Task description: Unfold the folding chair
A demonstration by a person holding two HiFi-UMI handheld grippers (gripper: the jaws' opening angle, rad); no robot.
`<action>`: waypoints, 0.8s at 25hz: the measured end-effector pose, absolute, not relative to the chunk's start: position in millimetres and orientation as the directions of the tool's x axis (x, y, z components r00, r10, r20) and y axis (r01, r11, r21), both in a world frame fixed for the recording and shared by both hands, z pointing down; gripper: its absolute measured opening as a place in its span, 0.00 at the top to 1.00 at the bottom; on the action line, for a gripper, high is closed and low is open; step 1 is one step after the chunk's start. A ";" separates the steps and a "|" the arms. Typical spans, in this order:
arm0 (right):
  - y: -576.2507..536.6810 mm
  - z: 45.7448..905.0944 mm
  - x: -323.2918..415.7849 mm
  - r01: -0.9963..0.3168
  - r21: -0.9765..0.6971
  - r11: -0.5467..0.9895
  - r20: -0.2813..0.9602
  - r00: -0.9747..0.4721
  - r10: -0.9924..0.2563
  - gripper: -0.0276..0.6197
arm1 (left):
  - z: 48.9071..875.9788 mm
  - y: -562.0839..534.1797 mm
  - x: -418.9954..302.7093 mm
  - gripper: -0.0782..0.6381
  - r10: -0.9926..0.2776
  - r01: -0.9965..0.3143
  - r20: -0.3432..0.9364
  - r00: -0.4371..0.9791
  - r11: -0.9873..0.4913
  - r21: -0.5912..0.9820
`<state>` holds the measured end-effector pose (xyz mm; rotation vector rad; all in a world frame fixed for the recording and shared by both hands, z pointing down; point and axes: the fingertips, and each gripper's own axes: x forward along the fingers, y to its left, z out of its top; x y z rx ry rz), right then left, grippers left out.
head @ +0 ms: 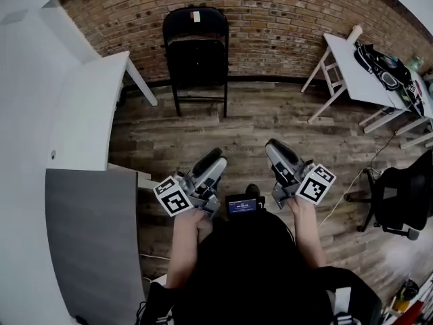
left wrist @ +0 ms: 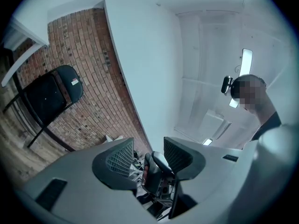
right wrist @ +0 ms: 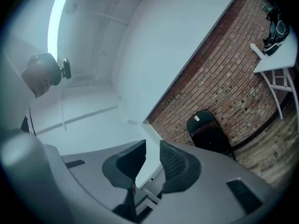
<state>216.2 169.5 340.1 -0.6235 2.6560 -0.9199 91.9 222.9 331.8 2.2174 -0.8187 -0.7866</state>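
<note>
The black folding chair stands folded flat against the brick wall at the far middle of the head view. It also shows small in the left gripper view, chair, and in the right gripper view, chair. My left gripper and right gripper are held side by side close to my body, far short of the chair, over the wooden floor. The left gripper is open with a wide gap and nothing pressed between its pads. On the right gripper the gap is narrower, with nothing between the jaws.
A white table stands at the left beside a grey surface. Another white table at the right carries a dark bag. A black office chair sits at the right, and a cable runs over the floor.
</note>
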 end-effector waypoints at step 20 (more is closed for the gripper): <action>7.1 345.3 268.3 -0.204 -0.690 0.695 -0.161 -0.893 -0.421 0.84 | 328.8 62.2 156.4 0.46 -0.764 -0.360 -0.249 0.595 -0.530 0.768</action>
